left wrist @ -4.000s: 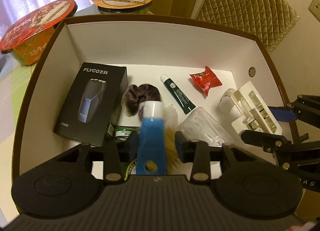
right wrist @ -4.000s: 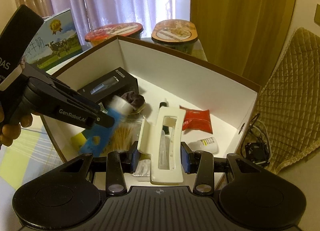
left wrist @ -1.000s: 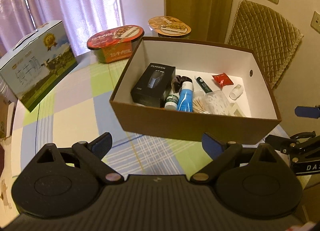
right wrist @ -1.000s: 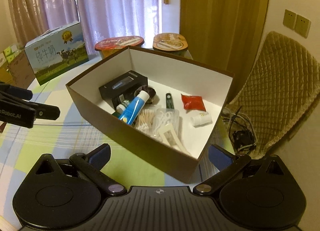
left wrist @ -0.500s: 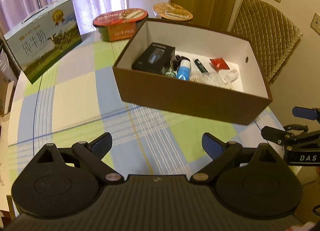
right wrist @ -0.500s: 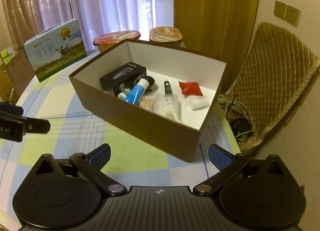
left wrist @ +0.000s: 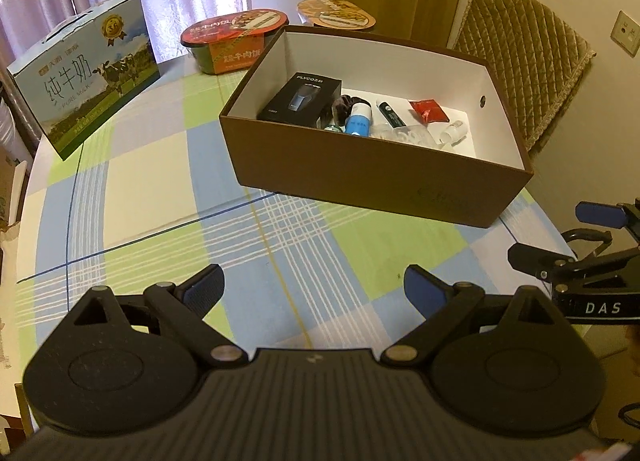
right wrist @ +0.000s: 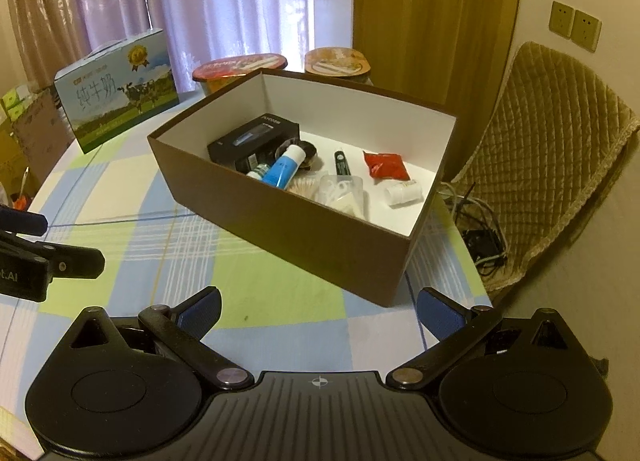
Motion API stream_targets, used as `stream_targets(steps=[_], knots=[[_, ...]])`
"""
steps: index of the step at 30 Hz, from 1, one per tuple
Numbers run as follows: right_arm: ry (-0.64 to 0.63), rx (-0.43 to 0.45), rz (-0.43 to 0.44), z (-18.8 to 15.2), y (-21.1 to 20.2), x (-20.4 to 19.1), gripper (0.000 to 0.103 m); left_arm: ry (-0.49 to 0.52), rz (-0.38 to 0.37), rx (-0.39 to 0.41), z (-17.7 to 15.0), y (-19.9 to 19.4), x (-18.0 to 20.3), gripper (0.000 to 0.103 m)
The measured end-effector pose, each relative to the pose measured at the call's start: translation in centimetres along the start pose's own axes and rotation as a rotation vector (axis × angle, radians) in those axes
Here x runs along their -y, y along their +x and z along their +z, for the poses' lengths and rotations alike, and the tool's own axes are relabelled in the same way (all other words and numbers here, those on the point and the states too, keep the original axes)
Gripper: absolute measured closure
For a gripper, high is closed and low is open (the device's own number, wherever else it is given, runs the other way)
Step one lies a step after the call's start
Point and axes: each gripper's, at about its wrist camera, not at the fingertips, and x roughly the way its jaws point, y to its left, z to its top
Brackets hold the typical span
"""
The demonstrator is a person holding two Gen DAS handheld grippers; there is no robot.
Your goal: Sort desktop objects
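The blue tube (right wrist: 285, 168) lies in the brown box (right wrist: 304, 229), cap toward the far wall. Left gripper (left wrist: 312, 289) and right gripper (right wrist: 319, 311) hang over the tabletop (left wrist: 160, 197), jaws wide apart, empty.

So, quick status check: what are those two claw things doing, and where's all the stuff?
Left gripper open, empty; right gripper the same. Small items sit inside the brown cardboard box on the checked tablecloth. Nothing between grippers and box.

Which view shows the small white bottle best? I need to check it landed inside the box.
The right wrist view: the white bottle lies in plain sight on the box floor. The left wrist view shows it smaller, near the front wall.
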Motion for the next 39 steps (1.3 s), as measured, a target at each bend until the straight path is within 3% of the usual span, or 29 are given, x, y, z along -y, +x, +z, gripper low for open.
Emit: stream_targets(steps=[39], knots=[[-0.012, -0.043, -0.009, -0.7, 1.1, -1.1, 0.002, 0.026, -0.016, -0.030, -0.4, 0.8, -0.6, 0.008]])
